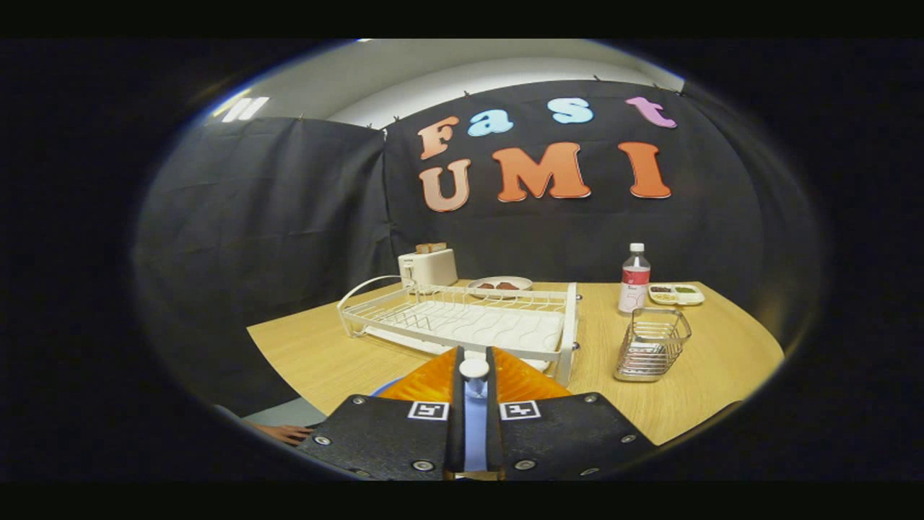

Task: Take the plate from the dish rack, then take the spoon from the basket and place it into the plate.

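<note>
Pale wood worktop (339,354) fills the booth. Nearest, the tongs (474,375) stand almost closed, pinching a spoon, its white handle end (474,368) poking up between them and a bluish strip running down the gap. Under the tips lies an orange plate (422,383), just before the white dish rack (462,325), which looks emptied. Beside it the wire basket (652,345) seems bare of cutlery. Beyond stand a toaster (428,266) and bottle (634,279). I judge only setting the spoon down remains.
</note>
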`<state>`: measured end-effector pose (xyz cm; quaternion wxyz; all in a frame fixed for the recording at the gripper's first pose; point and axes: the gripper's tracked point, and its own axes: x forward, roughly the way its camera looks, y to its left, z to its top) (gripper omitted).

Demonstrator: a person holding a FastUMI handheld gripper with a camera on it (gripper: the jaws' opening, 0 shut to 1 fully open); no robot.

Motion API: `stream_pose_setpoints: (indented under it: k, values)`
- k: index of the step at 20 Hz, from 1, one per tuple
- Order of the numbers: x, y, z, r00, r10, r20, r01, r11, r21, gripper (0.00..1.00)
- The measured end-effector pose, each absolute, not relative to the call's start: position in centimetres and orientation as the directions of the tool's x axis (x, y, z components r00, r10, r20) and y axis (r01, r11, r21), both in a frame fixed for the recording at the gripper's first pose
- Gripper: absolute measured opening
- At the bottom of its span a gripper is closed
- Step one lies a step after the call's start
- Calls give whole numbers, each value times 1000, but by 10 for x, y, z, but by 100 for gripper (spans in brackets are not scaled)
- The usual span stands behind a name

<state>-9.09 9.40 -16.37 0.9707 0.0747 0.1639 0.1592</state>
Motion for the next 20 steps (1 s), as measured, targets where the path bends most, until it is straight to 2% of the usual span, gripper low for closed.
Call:
stream_pose_setpoints:
  k: [4, 8, 13, 15, 20]
  values:
    - [-104, 91, -196, 848, 358, -390, -271, 926, 261, 15]
    - [-97, 87, -185, 866, 348, -359, -269, 929, 252, 24]
    - [-71, 73, -132, 916, 297, -269, -255, 950, 179, 57]
    - [-60, 66, -112, 937, 256, -240, -228, 964, 137, 67]
    - [-40, 41, -60, 974, 162, -160, -149, 985, 85, 82]
